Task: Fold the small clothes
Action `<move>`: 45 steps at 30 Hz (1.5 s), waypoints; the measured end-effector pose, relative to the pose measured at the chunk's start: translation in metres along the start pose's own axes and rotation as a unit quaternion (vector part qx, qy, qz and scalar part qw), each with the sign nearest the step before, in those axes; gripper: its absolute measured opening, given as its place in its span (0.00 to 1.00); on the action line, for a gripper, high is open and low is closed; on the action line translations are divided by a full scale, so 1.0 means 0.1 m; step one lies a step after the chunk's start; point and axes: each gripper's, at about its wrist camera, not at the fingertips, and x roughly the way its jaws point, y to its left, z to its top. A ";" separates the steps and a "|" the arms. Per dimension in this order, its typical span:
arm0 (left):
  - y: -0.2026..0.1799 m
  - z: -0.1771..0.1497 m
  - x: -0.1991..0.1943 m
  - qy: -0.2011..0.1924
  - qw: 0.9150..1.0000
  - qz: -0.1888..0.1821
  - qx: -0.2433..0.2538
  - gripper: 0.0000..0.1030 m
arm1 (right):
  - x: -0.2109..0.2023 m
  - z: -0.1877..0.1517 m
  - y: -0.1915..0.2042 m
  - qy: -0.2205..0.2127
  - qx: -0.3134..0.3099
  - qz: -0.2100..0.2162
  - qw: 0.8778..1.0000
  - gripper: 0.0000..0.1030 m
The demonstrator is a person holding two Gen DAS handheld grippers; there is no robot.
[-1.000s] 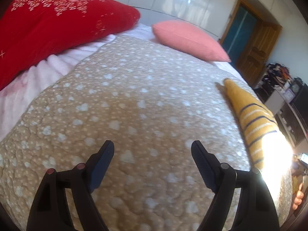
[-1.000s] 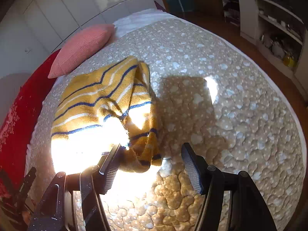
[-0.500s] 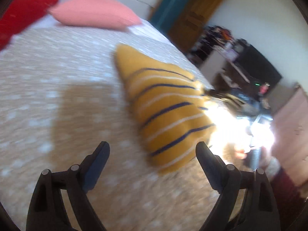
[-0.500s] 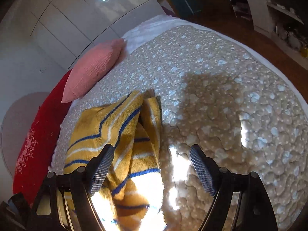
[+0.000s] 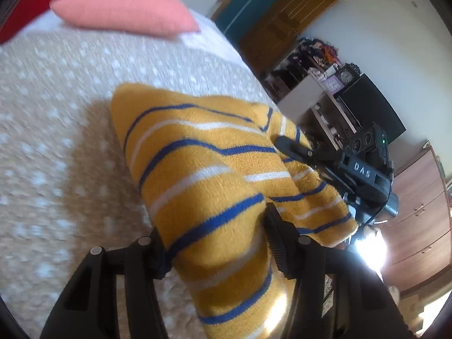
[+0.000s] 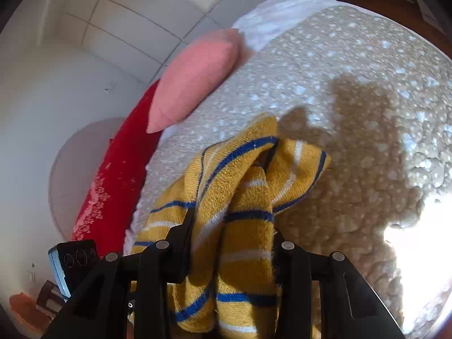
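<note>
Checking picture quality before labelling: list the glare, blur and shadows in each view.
Left wrist view: bedspread smeared by motion blur, striped garment sharper, sun glare at lower right. Right wrist view: sharp, blown-out sun patch on the bedspread's right edge, dark cast shadows beyond the garment.

I count one yellow striped garment (image 5: 203, 175) on my bed (image 5: 56, 141). One pink pillow (image 5: 124, 5) and one red cushion (image 6: 118, 186). Two tools: left tool (image 5: 214, 243), right tool (image 6: 234, 226).

Both pairs of tongs angle downward, the left tongs (image 5: 217, 243) and the right tongs (image 6: 233, 234) each having just closed their jaws onto a bunched fold of the striped garment (image 5: 203, 175).
</note>
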 end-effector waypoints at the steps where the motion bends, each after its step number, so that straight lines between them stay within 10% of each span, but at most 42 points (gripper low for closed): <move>1: 0.00 -0.01 -0.07 -0.004 1.000 0.017 -0.001 0.63 | -0.02 -0.03 0.07 -0.008 -0.010 0.006 1.000 0.42; 5: 0.08 -0.24 0.00 0.032 0.984 0.172 0.030 0.70 | -0.02 -0.21 0.09 -0.030 -0.038 -0.125 0.991 0.62; 7: 0.14 -0.43 -0.07 0.031 0.981 0.191 0.030 0.70 | -0.09 -0.34 0.04 -0.037 -0.039 -0.169 0.984 0.62; 13: 0.16 -0.93 -0.66 -0.050 0.980 0.191 0.003 0.70 | -0.57 -0.69 0.56 -0.085 -0.126 -0.135 0.979 0.58; 16: 0.11 -1.11 -0.94 -0.087 0.975 0.206 -0.009 0.71 | -0.44 -0.91 0.77 -0.040 -0.151 -0.067 0.985 0.54; 19: -0.03 -1.29 -1.28 -0.125 0.963 0.238 0.003 0.75 | -0.17 -1.13 0.65 -0.007 -0.147 -0.099 0.984 0.54; 22: -0.13 -1.44 -1.61 -0.167 0.942 0.291 0.026 0.84 | -0.09 -1.24 0.27 -0.004 -0.101 -0.146 0.984 0.52; 28: -0.50 -1.68 -2.07 -0.305 0.861 0.403 0.061 1.00 | -0.79 -1.64 0.46 -0.084 -0.110 -0.138 0.981 0.76; 32: -0.74 -1.86 -2.14 -0.358 0.823 0.433 0.080 1.00 | -1.11 -1.98 0.68 -0.110 -0.141 -0.150 0.972 0.80; 34: -0.83 -1.93 -2.12 -0.368 0.824 0.420 0.092 1.00 | -1.20 -2.12 0.74 -0.120 -0.150 -0.155 0.969 0.83; 45: -0.64 -1.93 -1.44 -0.230 0.898 0.365 0.085 1.00 | -1.06 -1.95 0.70 -0.126 -0.182 -0.191 0.956 0.84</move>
